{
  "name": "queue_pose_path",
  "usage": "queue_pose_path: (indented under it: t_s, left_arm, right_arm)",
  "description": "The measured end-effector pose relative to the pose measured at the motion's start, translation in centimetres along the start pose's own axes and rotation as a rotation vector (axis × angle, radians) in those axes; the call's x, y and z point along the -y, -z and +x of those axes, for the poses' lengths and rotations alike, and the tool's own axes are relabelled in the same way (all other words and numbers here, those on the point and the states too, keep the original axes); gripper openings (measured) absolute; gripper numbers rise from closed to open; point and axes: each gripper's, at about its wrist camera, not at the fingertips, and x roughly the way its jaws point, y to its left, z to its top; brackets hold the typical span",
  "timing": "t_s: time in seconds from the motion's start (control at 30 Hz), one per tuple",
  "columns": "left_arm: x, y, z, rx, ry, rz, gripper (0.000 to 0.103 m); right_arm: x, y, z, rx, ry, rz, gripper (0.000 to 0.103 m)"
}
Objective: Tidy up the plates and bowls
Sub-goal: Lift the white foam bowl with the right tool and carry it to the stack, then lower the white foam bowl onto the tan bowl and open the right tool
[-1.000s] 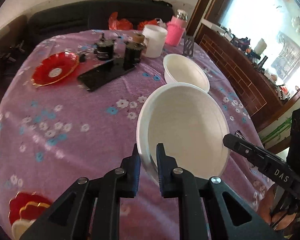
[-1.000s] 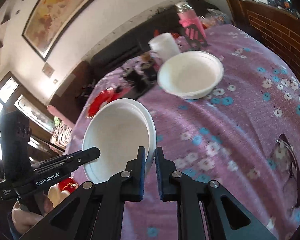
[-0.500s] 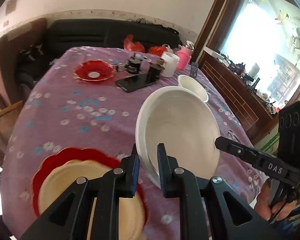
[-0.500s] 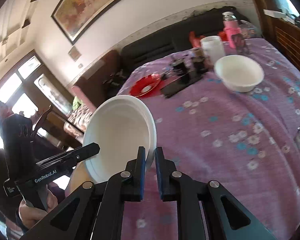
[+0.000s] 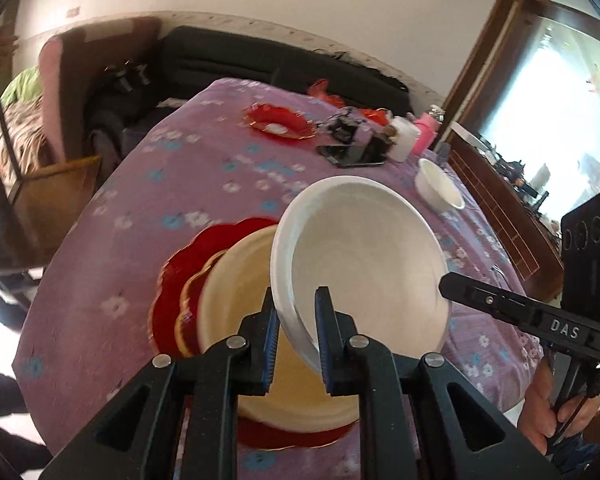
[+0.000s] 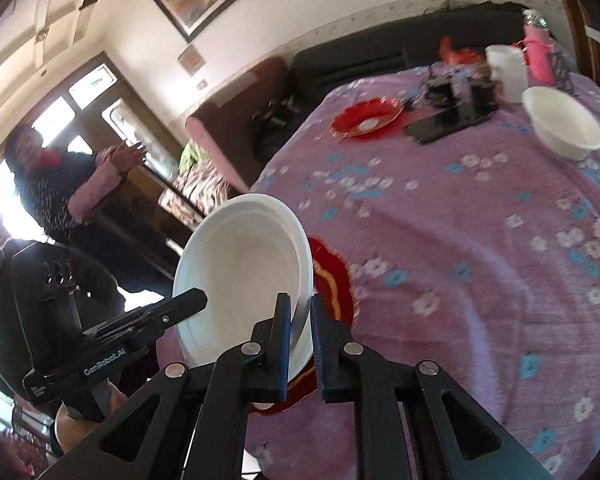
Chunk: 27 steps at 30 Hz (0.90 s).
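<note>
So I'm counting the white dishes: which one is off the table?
The large white plate, gripped at opposite rims by both grippers; the small white bowl sits on the tablecloth.

Left hand-held gripper (image 5: 296,312) clamping white bowl (image 5: 364,256) rim, above cream plate (image 5: 240,292)

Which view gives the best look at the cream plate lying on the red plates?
The left wrist view: the cream plate shows broadly there, beside the held white bowl, on the red plates. In the right wrist view the white bowl hides it; only the red plates' edge shows.
</note>
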Motion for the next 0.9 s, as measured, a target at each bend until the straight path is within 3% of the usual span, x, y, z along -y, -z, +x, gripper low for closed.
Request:
queue_pose_path:
  t_s: [0.33, 0.9]
  left_arm:
    - [-1.5, 1.1, 0.8, -0.011, -0.049, -0.011, 0.015]
    - [-1.5, 1.4, 0.0, -0.005, -0.073, 0.003, 0.015]
  right_arm:
    - [-0.8, 1.0, 2.6, -0.056, 0.013, -0.011, 0.012]
    - [-1.1, 1.4, 2.8, -0.072, 0.001, -0.015, 0.013]
